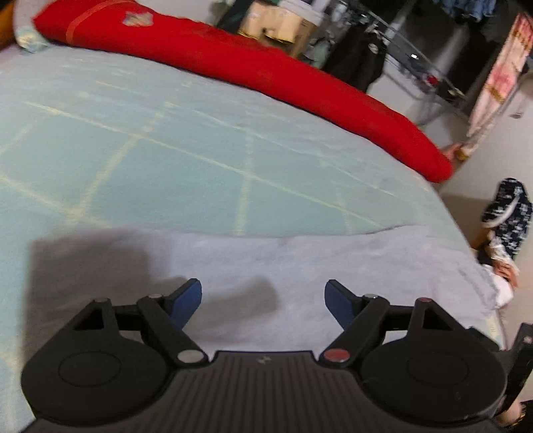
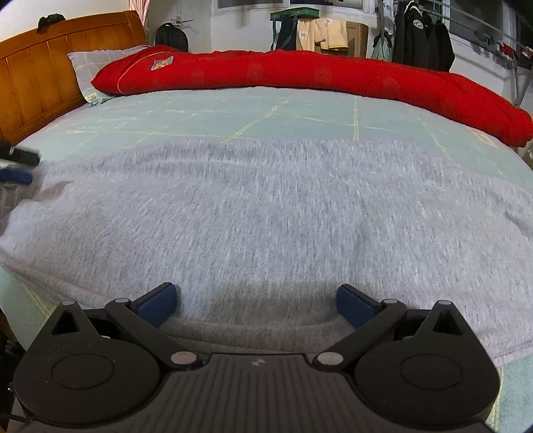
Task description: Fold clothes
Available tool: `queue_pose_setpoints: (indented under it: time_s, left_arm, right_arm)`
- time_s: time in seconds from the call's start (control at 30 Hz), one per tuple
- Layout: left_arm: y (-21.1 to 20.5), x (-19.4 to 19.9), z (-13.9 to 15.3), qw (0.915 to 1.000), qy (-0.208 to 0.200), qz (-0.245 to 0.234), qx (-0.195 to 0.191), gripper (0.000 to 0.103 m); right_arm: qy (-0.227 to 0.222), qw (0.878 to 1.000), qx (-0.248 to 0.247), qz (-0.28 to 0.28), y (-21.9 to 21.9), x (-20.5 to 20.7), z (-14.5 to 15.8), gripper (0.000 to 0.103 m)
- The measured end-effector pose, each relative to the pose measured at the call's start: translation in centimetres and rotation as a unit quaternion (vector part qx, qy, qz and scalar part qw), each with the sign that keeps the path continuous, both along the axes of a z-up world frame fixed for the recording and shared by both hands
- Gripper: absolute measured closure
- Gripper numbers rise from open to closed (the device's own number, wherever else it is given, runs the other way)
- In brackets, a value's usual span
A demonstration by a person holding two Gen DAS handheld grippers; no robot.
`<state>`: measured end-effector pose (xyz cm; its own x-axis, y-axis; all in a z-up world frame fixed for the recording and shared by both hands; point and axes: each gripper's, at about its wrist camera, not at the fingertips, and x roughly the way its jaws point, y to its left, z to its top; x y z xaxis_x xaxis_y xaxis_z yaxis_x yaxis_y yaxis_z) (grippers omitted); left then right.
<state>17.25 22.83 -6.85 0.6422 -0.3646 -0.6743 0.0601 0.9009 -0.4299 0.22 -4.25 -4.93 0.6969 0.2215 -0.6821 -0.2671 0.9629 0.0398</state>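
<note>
The right wrist view shows the wooden headboard (image 2: 36,63), a pillow (image 2: 90,66) by it, and dark jackets (image 2: 421,36) hanging at the back. The left wrist view does not show the headboard. It shows a metal rack (image 1: 416,63), a cardboard box (image 1: 279,23) and the floor beside the bed, with a dark patterned thing (image 1: 509,216) lying down there.

A long red quilt (image 2: 299,75) lies rolled along the far side of the bed. It is well apart from the grey cloth. The bed sheet (image 2: 299,116) is pale green with thin yellow lines. Nothing lies on top of the grey cloth.

The grey garment (image 2: 266,216) lies flat and spread wide on the near part of the bed. It looks soft and fuzzy, with one thick hem at the near edge. In the left wrist view its far edge (image 1: 299,233) runs straight across the sheet, and a dark shadow falls on it.

The right tongs (image 2: 256,304) are spread wide, just over the near hem, and pinch nothing. The left tongs (image 1: 263,303) are spread wide too, over the grey cloth, with nothing between the blue pads (image 1: 186,303). In the right wrist view a bit of the left tongs (image 2: 16,166) peeks in at the left edge, by the cloth's corner.
</note>
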Motion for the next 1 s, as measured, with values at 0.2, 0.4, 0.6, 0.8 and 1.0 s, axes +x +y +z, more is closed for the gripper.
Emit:
queue_pose_setpoints:
  time_s: [0.2,0.4,0.6,0.8,1.0]
  left_arm:
    - [-0.5,4.1,-2.9,0.9993,0.022,0.027,0.013,0.023]
    - [-2.4,3.4,0.5,0.9993,-0.009,0.024,0.028,0.023]
    - [-7.4,3.6,0.7,0.9970,-0.002,-0.072,0.027,0.021]
    - [-8.3,7.6,-2.8,0.9969,0.009,-0.019,0.076,0.022]
    - [-9.7,6.3,0.9,0.9980,-0.025,-0.041,0.042,0.022]
  right_arm:
    - [0.002,1.000,0.001,0.003,-0.1,0.2,0.0,0.000]
    - [0.004,1.000,0.001,0.007,-0.2,0.2,0.4,0.000]
    - [0.016,0.998,0.054,0.015,-1.5,-1.0,3.0,0.000]
    - [-0.009,0.997,0.080,0.014,-3.1,-3.3,5.2,0.000]
    - [-0.026,0.995,0.100,0.005,-4.8,-4.7,5.4,0.000]
